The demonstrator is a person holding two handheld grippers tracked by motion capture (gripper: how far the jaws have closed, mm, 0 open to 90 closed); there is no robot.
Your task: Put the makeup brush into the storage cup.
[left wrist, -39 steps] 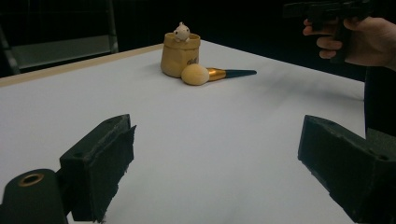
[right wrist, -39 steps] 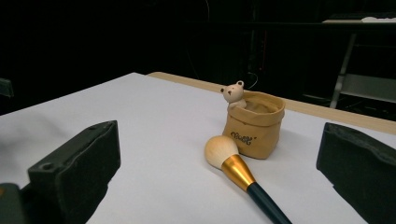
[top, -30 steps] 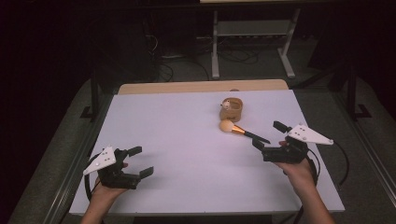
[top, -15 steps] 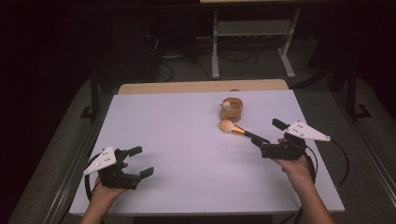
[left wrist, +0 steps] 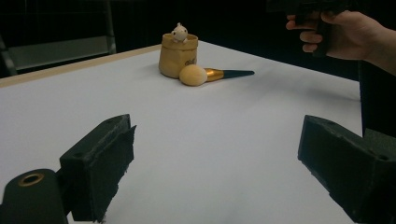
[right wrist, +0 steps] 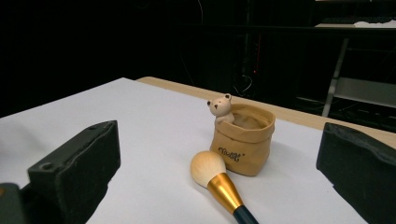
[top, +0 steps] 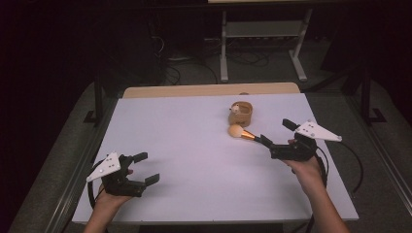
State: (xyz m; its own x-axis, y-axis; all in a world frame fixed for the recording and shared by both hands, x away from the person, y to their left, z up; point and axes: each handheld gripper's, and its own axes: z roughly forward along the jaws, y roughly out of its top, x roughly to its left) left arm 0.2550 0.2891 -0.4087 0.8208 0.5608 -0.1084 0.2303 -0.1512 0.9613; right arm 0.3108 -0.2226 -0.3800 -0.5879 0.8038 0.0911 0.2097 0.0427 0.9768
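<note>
Two grippers are in play and neither holds anything. The makeup brush [top: 245,133] lies flat on the tabletop [top: 194,145], in its far right part, with its pale bristle head just beside, possibly touching, the foot of the small tan pouch-shaped holder [top: 241,113]; the pictures do not settle whether there is contact. The brush's gold ferrule and dark handle run back toward the right gripper [top: 277,141], whose fingers stand wide apart on either side of the handle end, one finger [right wrist: 77,170] plainly clear of it in the right gripper view. Judgement: the work in hand appears to be taking up the brush, likely for placing in the holder; the approach is about complete, but the grasp, lift and placement are all outstanding. The left gripper [top: 141,170] rests near the near left corner of the tabletop, its fingers also apart and empty, well apart from both items. A small bear figure [right wrist: 220,108] sits at the holder's rim. Points not verifiable: the tip of the handle is cut off at the bottom edge of the right gripper view and merges with the dark gripper body in the high view, so whether any finger touches it cannot be told; the holder's interior is visible in part only; its printed lettering is illegible.
</note>
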